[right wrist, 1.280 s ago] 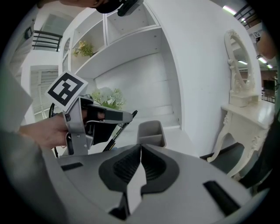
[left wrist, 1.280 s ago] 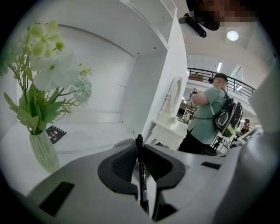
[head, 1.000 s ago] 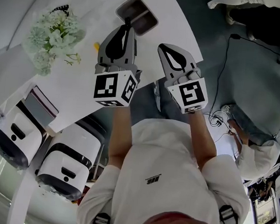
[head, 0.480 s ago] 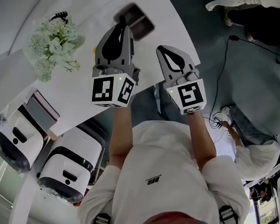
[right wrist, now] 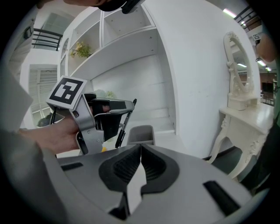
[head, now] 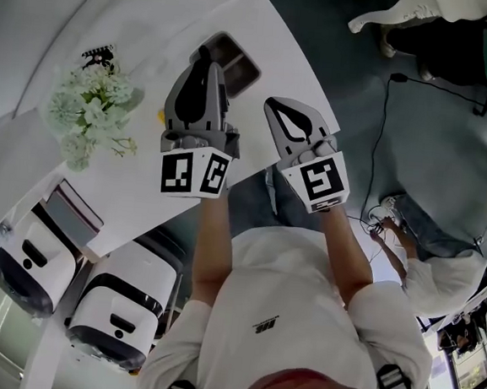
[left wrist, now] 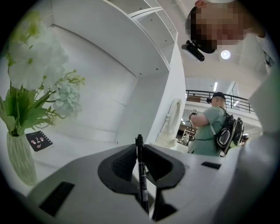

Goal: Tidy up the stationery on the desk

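Observation:
My left gripper is shut on a black pen, which stands up between its jaws. In the head view its tip hangs over the near left edge of a grey pen tray on the white desk. The right gripper view shows the same pen pointing down just left of the tray. My right gripper is beside the left one, over the desk's edge. Its jaws are shut with nothing between them.
A vase of white flowers stands on the desk to the left, with a small black notebook behind it. A small yellow object lies near the left gripper. White shelving rises behind the desk. Two white machines and another person are on the floor.
Both grippers have drifted slightly in the head view as the head moved. The left stays shut on the pen by the tray, and the right stays shut.

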Demonstrator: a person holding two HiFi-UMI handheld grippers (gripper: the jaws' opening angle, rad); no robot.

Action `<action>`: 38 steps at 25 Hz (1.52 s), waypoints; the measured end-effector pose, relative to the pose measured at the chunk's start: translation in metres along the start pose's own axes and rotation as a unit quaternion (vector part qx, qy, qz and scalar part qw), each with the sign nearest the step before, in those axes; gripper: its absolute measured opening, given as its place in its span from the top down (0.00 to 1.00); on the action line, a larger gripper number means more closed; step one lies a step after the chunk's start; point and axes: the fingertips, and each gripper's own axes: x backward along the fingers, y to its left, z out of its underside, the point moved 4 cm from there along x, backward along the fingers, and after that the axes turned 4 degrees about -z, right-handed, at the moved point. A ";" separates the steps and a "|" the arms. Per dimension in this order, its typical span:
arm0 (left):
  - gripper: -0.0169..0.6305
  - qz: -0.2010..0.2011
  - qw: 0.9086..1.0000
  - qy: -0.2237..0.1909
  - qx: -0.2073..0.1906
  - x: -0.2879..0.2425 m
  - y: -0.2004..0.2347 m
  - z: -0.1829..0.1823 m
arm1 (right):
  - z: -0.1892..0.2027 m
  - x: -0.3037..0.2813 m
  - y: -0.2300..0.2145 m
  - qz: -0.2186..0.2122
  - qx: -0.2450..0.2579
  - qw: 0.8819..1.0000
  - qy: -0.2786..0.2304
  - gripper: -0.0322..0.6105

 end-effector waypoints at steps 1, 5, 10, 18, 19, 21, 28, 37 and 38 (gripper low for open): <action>0.97 0.000 1.000 -0.004 0.001 -0.002 0.001 0.001 | -0.002 -0.002 -0.001 -0.001 -0.002 1.000 -0.002 0.95; 0.97 -0.007 1.000 -0.018 0.004 -0.008 0.004 0.004 | -0.005 -0.006 -0.004 -0.003 -0.006 1.000 -0.003 0.95; 0.97 -0.015 0.999 -0.033 0.010 -0.016 0.010 0.007 | -0.006 -0.010 -0.008 -0.005 -0.003 1.000 -0.002 0.95; 0.97 -0.025 0.999 -0.035 0.001 -0.022 0.012 0.023 | 0.000 -0.015 -0.010 -0.007 -0.011 1.000 0.000 0.95; 0.97 -0.026 0.999 -0.034 -0.002 -0.022 0.011 0.024 | 0.001 -0.016 -0.010 -0.009 -0.010 1.000 0.002 0.95; 0.97 -0.028 0.999 -0.033 -0.009 -0.023 0.010 0.029 | 0.003 -0.016 -0.011 -0.012 -0.010 1.000 0.003 0.95; 0.97 -0.035 0.999 -0.023 -0.021 -0.018 0.013 0.041 | 0.009 -0.015 -0.011 -0.016 -0.009 1.000 0.006 0.95; 0.97 -0.034 0.999 -0.004 -0.026 -0.012 0.014 0.050 | 0.013 -0.013 -0.008 -0.017 -0.007 1.000 0.007 0.95; 0.97 -0.033 0.999 -0.002 -0.026 -0.011 0.014 0.050 | 0.013 -0.013 -0.007 -0.017 -0.007 1.000 0.007 0.95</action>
